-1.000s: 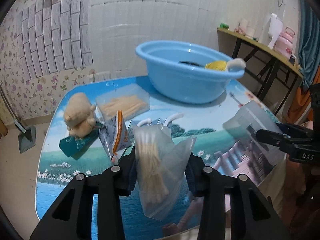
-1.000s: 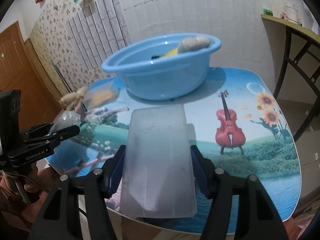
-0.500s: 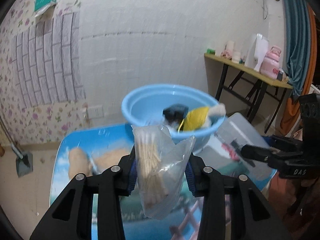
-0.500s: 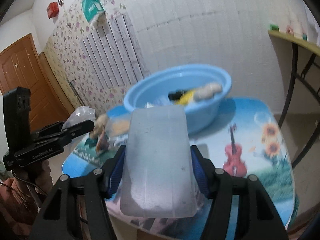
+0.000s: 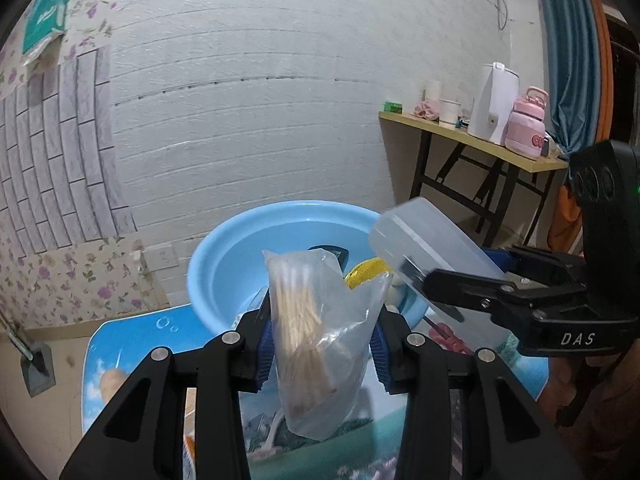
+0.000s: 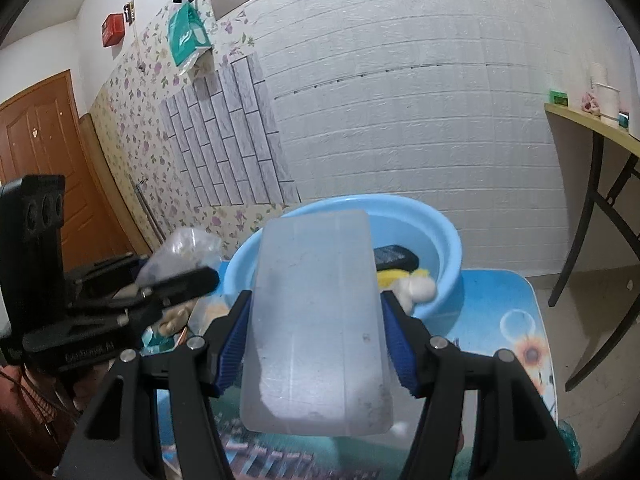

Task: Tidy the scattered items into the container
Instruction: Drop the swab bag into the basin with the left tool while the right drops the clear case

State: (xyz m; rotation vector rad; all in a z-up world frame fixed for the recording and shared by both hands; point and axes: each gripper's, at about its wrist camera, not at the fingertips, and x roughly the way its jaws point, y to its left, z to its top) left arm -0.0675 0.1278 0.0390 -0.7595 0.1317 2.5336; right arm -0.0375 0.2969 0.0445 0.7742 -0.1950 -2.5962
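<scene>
— Grippers are seen raised since a second ago?
— Yes; the basin [image 5: 224, 264] is now neared. The left gripper [image 5: 322, 344] is clamped on the bag of sticks [image 5: 316, 340], held upright; the right gripper [image 6: 316, 344] is clamped on the frosted box [image 6: 316, 320], lengthwise toward the basin, above the table [image 6: 496, 304].

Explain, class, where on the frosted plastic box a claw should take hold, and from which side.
Grip the frosted plastic box across its two long side walls, near the end closest to the claw, approaching along its length. Its sides are flat and parallel, and narrow enough for the pads to span. The right claw holds it just so, with the far end pointing at the blue basin.
</scene>
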